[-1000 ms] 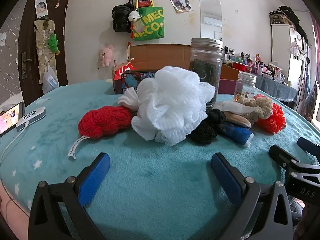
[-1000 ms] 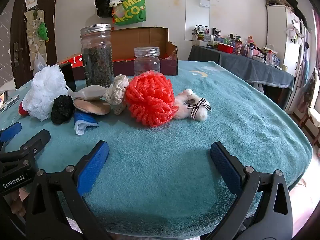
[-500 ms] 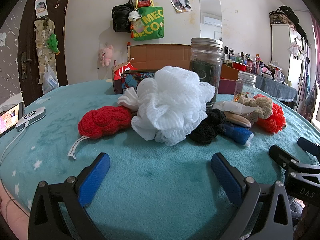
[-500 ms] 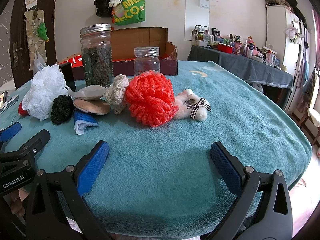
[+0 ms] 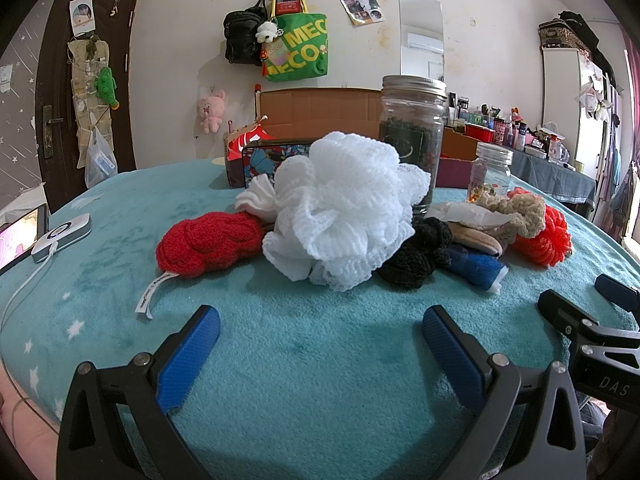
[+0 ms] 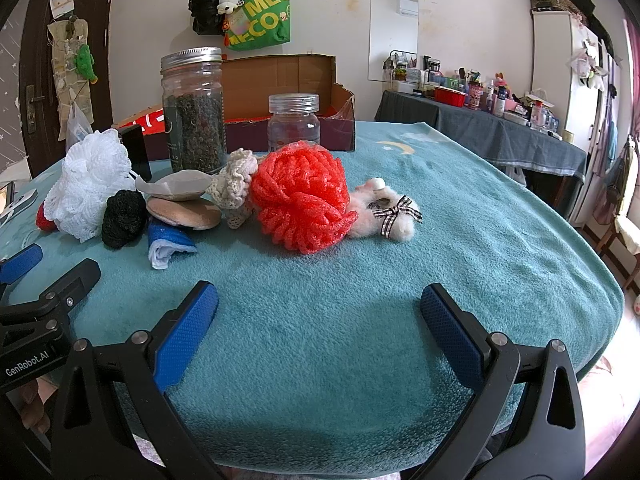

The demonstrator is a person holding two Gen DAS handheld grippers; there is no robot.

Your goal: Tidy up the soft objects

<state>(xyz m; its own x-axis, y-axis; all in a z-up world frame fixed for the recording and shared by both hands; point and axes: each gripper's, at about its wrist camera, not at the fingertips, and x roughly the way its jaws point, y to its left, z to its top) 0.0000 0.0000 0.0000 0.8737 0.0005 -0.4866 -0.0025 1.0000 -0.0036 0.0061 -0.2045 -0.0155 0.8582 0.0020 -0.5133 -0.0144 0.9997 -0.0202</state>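
A row of soft things lies on the teal blanket. In the left wrist view: a red knit piece (image 5: 208, 244), a white mesh pouf (image 5: 340, 208), a black mesh ball (image 5: 416, 256), a blue-and-white cloth (image 5: 478, 268). In the right wrist view: an orange-red pouf (image 6: 300, 196), a small white plush with a checked bow (image 6: 384, 212), a cream crochet piece (image 6: 236, 176), tan round pads (image 6: 184, 212). My left gripper (image 5: 320, 340) is open and empty, short of the white pouf. My right gripper (image 6: 320, 320) is open and empty, short of the orange-red pouf.
A tall jar of dark leaves (image 6: 194, 112), a small clear jar (image 6: 294, 120) and an open cardboard box (image 6: 288, 88) stand behind the pile. A phone and a white device (image 5: 60, 236) lie at the left. The table edge (image 6: 600, 280) curves off at the right.
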